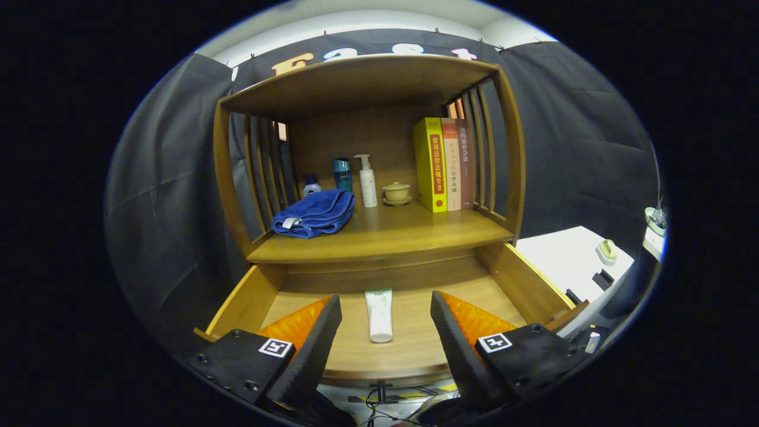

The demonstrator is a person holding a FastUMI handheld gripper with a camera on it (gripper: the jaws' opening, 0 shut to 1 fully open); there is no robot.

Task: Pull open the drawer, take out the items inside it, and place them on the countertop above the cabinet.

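The wooden drawer (522, 284) of the cabinet stands pulled out below the countertop (391, 234). On its floor lies a white tube (379, 314) with a green band at its far end and its cap toward me. My gripper (385, 323) hovers over the drawer's front, open, and the tube lies between the two fingers without touching either. A folded blue towel (314, 214) rests on the countertop at the left.
Behind the towel stand a small white bottle (311, 187), a teal bottle (342, 174) and a white pump bottle (367, 181). A lidded cup on a saucer (396, 193) and three upright books (445, 164) stand further right. A white table (569, 261) is right of the cabinet.
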